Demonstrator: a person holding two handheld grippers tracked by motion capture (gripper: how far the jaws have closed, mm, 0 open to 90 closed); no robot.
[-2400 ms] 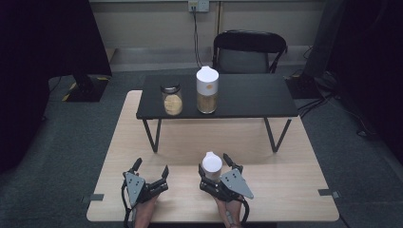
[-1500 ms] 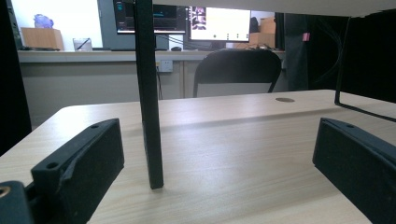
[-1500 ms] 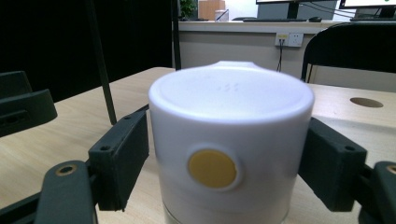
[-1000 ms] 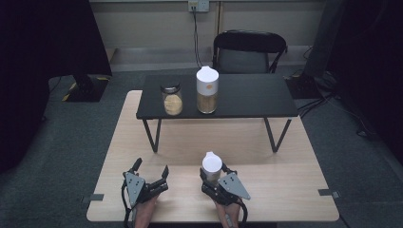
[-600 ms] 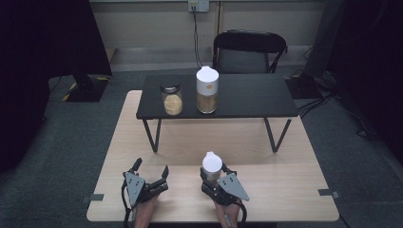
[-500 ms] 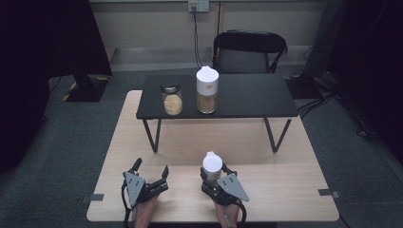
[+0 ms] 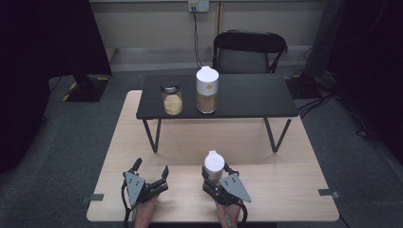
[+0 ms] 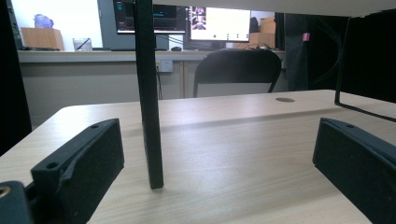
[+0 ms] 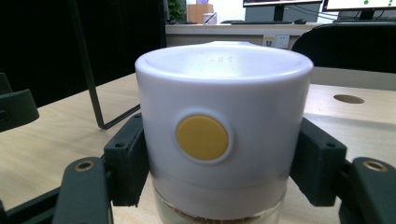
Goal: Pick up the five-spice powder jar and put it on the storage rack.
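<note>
Standing upright on the wooden table, near its front edge: a jar with a white lid, long axis vertical, lid on top. On the side of the lid, a round yellow button, turned toward the right gripper's camera. Clamped from both sides by the right gripper, black pads pressed against the lid. Inside the clear lower part, something tan. Resting beside it on the same table, the left gripper, jaws wide apart, nothing between them. Farther back, on a black low table, a second white-lidded jar and a smaller dark-lidded jar, both upright.
</note>
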